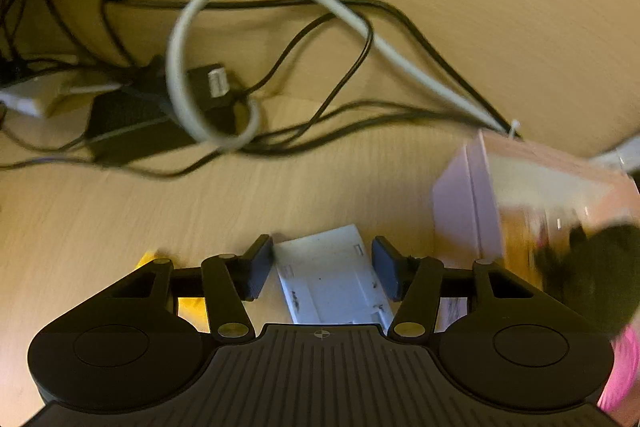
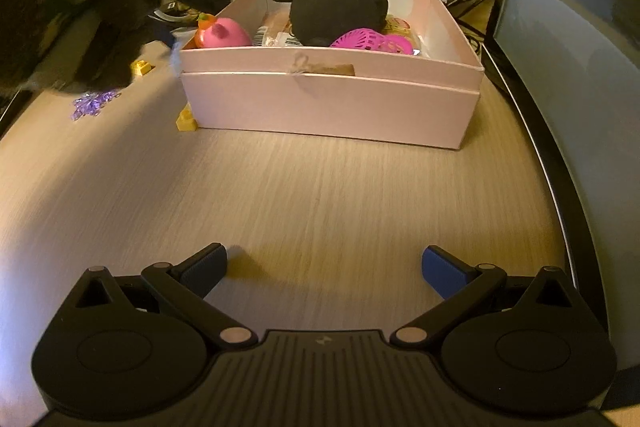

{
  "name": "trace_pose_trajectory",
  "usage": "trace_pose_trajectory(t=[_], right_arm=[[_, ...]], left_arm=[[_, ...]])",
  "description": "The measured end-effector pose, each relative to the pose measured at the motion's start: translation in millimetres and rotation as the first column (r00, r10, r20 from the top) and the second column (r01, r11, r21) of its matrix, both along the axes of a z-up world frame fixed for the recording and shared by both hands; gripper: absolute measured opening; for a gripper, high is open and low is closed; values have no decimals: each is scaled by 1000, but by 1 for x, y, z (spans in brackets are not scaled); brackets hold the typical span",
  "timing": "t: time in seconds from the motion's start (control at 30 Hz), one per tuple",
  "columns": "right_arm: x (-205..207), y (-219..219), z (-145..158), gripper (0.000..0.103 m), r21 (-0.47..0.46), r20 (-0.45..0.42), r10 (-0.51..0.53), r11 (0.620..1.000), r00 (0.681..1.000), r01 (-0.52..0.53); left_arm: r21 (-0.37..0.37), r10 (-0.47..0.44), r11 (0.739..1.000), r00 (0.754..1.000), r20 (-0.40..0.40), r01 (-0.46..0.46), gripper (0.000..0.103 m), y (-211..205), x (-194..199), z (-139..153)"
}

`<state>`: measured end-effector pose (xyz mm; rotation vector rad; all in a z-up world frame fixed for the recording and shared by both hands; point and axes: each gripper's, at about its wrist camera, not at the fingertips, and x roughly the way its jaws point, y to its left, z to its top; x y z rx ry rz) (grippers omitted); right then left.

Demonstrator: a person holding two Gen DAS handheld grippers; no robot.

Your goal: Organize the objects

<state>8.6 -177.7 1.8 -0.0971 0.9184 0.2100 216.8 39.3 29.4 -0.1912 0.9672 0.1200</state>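
My left gripper (image 1: 323, 273) has its fingers on either side of a white card-like packet (image 1: 332, 283) above the wooden desk; the pads stand at its edges, contact is unclear. A pink box (image 2: 332, 103) stands on the desk, also at the right of the left wrist view (image 1: 480, 195). It holds a black plush (image 2: 340, 5), a pink toy (image 2: 224, 33), a magenta mesh ball (image 2: 370, 41) and packets. My right gripper (image 2: 324, 267) is open and empty over bare desk in front of the box. Yellow bricks (image 2: 186, 119) (image 2: 142, 67) and purple beads (image 2: 94, 103) lie left of the box.
Tangled black cables (image 1: 320, 115), a grey cable (image 1: 192, 39) and a black adapter (image 1: 136, 115) lie behind the left gripper. A monitor (image 2: 568, 67) stands at the right desk edge. A dark furry sleeve (image 2: 80, 7) reaches in at upper left.
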Motion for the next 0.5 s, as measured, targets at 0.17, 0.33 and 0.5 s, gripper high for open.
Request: trace_pose_trajectory(t=[0.17,0.33,0.5], right_arm=[[0,4,1,103,0,-14,-6,1000,1000,6],[5,29,22,103,1,38,39,999,999,-39],[23,83,50,103,61,104,134,988,985,-141]], left_arm=[[9,-154,988,988,26,154,59,2,-65,6],[-42,-242,969,968,63,245,58,31,-146,14],[-128,-165,976,982,95,176,57,101,-205,21]])
